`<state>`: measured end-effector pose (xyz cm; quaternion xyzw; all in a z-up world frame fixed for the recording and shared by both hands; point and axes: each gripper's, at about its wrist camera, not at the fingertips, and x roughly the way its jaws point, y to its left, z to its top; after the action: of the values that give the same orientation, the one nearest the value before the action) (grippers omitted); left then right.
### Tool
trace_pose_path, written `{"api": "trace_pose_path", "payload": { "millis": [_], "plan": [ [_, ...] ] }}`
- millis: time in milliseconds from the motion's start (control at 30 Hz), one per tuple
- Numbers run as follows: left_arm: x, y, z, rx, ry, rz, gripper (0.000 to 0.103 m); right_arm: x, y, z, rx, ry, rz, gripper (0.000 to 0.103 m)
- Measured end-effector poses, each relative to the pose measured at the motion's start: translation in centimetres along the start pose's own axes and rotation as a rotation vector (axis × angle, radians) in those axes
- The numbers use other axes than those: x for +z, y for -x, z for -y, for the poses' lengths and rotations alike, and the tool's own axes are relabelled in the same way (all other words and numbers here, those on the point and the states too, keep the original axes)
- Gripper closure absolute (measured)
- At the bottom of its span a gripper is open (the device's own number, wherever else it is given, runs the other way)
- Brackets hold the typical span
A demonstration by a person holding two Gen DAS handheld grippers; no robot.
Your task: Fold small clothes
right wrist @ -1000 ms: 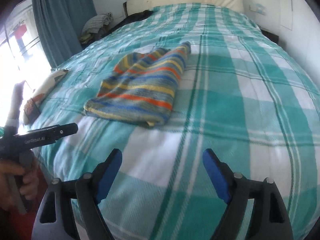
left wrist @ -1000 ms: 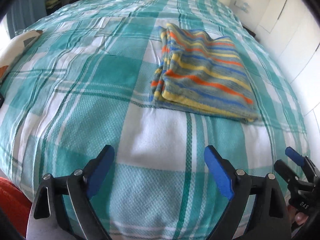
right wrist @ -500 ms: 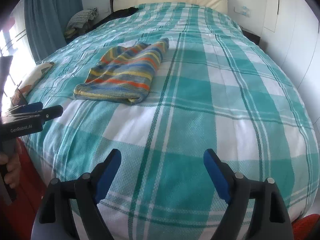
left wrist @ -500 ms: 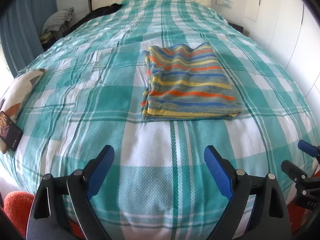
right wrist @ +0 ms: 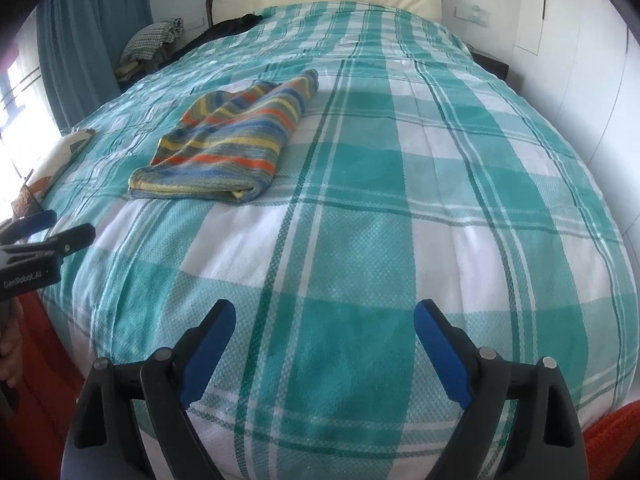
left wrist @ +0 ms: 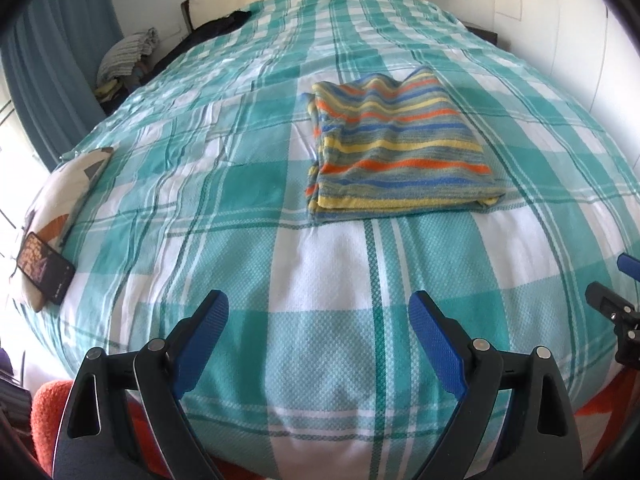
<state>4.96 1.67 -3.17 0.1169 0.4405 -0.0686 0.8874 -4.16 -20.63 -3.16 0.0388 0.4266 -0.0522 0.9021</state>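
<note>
A folded striped garment (left wrist: pixel 396 148), with orange, yellow, blue and grey bands, lies flat on the teal plaid bedspread (left wrist: pixel 248 184). It also shows in the right wrist view (right wrist: pixel 232 140), left of centre. My left gripper (left wrist: pixel 318 312) is open and empty, held over the foot of the bed, well short of the garment. My right gripper (right wrist: pixel 324 320) is open and empty, also at the foot of the bed, to the right of the garment.
A phone (left wrist: pixel 44 268) rests on a patterned cushion (left wrist: pixel 60 188) at the bed's left edge. Clothes are piled (left wrist: pixel 128 52) beside the headboard near a teal curtain (left wrist: pixel 52 60). White wardrobe doors (right wrist: pixel 592 60) stand on the right. Orange rug (left wrist: pixel 48 404) lies below.
Both grippers have drawn back and away from the garment toward the foot of the bed. The garment lies still and looks smaller and farther off.
</note>
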Motion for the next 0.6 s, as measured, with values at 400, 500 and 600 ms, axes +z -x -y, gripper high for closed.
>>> {"api": "trace_pose_path", "payload": {
  "millis": [400,500,600],
  "plan": [
    [0.0,-1.5,-0.6,-0.117,0.068,-0.043,0.005,-0.1,-0.8,0.2,0.03,-0.019,0.0,0.013],
    [-0.3,-2.3,-0.9,-0.148,0.078,-0.049,0.005,-0.1,-1.4,0.4,0.029,-0.034,0.003,0.013],
    [-0.3,-2.7,-1.0,-0.175,0.096,-0.055,0.005,-0.1,-1.7,0.7,0.028,-0.047,0.009,0.013]
  ]
}}
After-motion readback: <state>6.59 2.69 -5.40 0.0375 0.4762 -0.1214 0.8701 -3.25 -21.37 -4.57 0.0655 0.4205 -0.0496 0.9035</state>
